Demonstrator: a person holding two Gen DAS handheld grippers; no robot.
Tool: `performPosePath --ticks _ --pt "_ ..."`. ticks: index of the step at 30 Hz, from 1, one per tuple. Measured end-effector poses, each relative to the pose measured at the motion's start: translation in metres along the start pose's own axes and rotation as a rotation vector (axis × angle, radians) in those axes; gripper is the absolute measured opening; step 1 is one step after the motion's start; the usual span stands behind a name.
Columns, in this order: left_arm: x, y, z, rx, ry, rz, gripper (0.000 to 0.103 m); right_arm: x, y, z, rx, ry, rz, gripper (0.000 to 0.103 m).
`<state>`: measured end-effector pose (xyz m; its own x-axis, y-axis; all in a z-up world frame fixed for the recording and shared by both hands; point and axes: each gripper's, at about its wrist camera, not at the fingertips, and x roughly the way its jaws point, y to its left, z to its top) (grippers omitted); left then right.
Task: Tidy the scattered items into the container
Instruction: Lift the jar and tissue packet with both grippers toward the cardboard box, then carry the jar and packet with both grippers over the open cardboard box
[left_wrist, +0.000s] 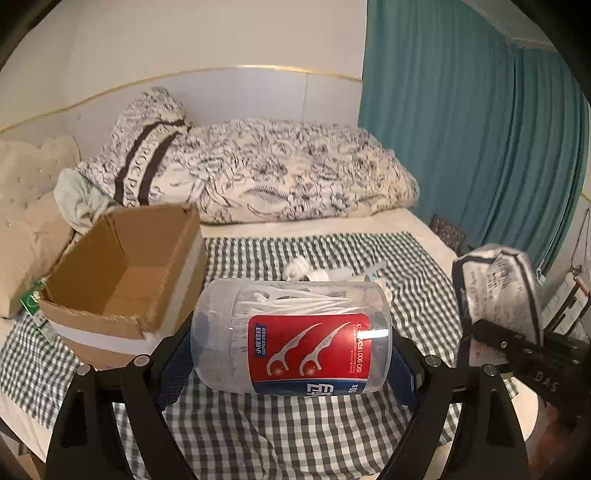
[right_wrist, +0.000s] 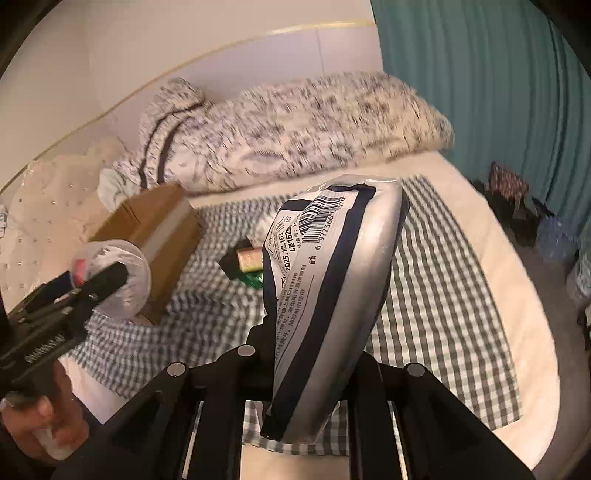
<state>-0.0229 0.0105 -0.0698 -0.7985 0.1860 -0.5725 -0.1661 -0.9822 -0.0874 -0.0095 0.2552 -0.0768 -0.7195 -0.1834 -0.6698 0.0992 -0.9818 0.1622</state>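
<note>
Checked bedspread (left_wrist: 295, 424), left jaws gripping "SUPER DEER" floss-pick jar (left_wrist: 291, 332), right jaws clamping barcoded silver packet (right_wrist: 332, 295).

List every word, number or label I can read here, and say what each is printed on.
"SUPER DEER", "ISO 9001", "50": red label of the clear floss pick jar in the left gripper.
"2025-12-18", barcode digits "6 97736...": silver packet in the right gripper; its small print is unreadable.
"DAS": right gripper's body.
Pillow band lettering: only partly legible.

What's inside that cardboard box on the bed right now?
The cardboard box shows only bare brown floor and walls in the left wrist view; its near wall hides the front strip of the floor.
</note>
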Motion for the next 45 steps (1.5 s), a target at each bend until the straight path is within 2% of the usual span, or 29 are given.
performPosePath --ticks 12,18,26,34,45 --pt "-0.061 0.023 0.037 -0.023 -0.118 0.034 0.089 -0.068 0.054 0.033 -0.059 -0.155 0.033 0.012" --pt "-0.088 0.035 0.05 -0.035 -0.16 0.052 0.089 -0.09 0.081 0.043 -0.101 -0.217 0.057 0.012" --pt "-0.088 0.06 0.053 -0.065 -0.153 0.083 0.089 -0.074 0.108 0.051 -0.124 -0.218 0.084 0.012" --pt "-0.082 0.092 0.057 -0.087 -0.14 0.146 0.089 -0.051 0.135 0.061 -0.134 -0.207 0.099 0.012" --pt "-0.073 0.14 0.058 -0.115 -0.123 0.226 0.089 -0.019 0.183 0.072 -0.201 -0.177 0.177 0.012"
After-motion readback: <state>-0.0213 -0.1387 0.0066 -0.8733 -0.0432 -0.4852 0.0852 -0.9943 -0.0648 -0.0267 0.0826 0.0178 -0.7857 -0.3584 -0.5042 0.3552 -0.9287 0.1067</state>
